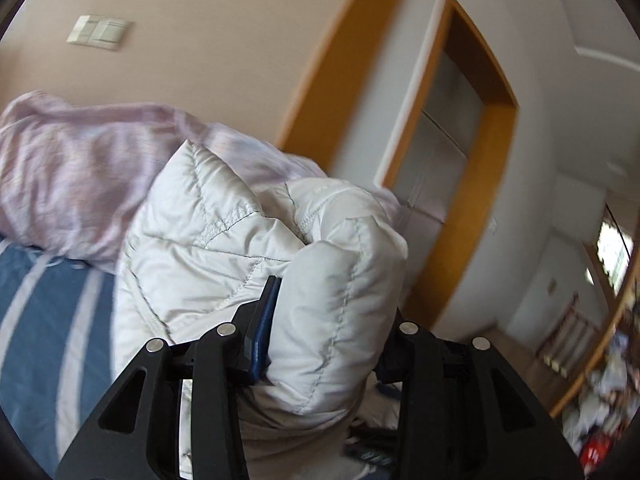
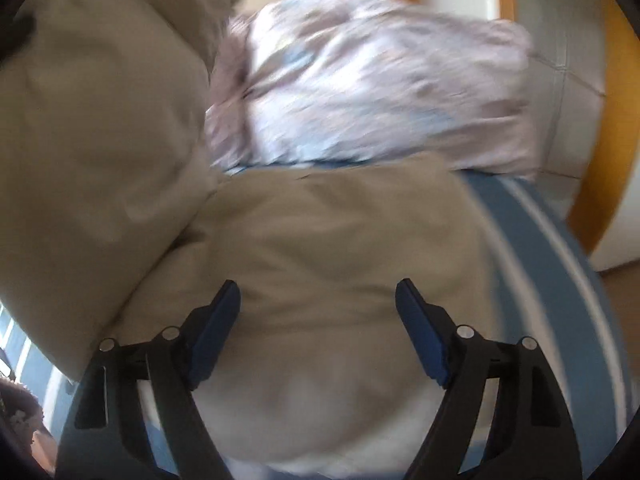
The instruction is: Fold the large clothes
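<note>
In the left wrist view my left gripper (image 1: pixel 332 320) is shut on a thick fold of a white quilted padded jacket (image 1: pixel 224 240), held up above the bed; the fold bulges between the blue pads and hides the right pad. In the right wrist view my right gripper (image 2: pixel 318 300) is open and empty, its blue fingertips (image 2: pixel 224 316) wide apart just above the jacket's beige outer side (image 2: pixel 320 248), which lies on the bed with another part raised at the left (image 2: pixel 100 120). This view is blurred.
The bed has a blue and white striped sheet (image 1: pixel 40 312), also seen in the right wrist view (image 2: pixel 540 248). A crumpled pink-white quilt (image 1: pixel 72 176) lies at the head of the bed, behind the jacket (image 2: pixel 380 80). Wood-framed doors (image 1: pixel 480 160) stand to the right.
</note>
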A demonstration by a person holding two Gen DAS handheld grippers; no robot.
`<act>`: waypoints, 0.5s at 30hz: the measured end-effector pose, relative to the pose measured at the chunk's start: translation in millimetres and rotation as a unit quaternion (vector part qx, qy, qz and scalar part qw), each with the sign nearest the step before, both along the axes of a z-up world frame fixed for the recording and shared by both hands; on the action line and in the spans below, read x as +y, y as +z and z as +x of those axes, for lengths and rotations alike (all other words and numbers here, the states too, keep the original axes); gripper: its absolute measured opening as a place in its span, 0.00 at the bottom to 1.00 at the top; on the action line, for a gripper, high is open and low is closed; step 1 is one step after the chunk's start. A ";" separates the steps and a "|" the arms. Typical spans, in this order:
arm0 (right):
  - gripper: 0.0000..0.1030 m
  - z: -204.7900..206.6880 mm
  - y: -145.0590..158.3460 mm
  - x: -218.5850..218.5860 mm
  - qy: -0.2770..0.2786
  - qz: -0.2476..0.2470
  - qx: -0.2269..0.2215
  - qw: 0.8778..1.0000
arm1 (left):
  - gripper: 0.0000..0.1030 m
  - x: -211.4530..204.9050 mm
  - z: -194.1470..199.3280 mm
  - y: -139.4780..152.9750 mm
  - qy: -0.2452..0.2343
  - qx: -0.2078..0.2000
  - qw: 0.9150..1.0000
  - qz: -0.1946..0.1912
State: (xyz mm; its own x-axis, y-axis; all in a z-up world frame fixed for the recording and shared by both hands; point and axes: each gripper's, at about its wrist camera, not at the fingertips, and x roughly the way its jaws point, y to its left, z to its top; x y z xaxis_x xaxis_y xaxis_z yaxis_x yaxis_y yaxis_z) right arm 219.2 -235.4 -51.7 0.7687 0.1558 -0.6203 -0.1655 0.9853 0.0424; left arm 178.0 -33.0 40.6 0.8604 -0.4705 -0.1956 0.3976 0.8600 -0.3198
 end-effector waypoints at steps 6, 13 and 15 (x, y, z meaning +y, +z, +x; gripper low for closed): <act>0.78 -7.5 1.0 -93.4 -0.119 0.011 0.014 0.993 | 0.38 -61.4 5.0 -27.4 -0.062 0.005 0.995 0.081; 0.78 -5.9 26.2 -155.6 -0.136 0.118 0.009 0.984 | 0.38 -123.5 -2.0 -63.4 -0.122 0.000 0.971 0.207; 0.78 -4.6 39.5 -158.6 -0.104 0.160 0.003 0.982 | 0.39 -136.3 -4.2 -72.8 -0.131 -0.002 0.963 0.234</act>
State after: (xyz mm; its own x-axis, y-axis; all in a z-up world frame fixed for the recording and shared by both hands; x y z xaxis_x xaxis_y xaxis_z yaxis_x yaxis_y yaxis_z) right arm 214.5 -394.0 -12.1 0.8008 0.1830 -0.5703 0.0397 0.9338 0.3555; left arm 173.9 -169.3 -32.3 0.7254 -0.5328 -0.4358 0.6211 0.7796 0.0806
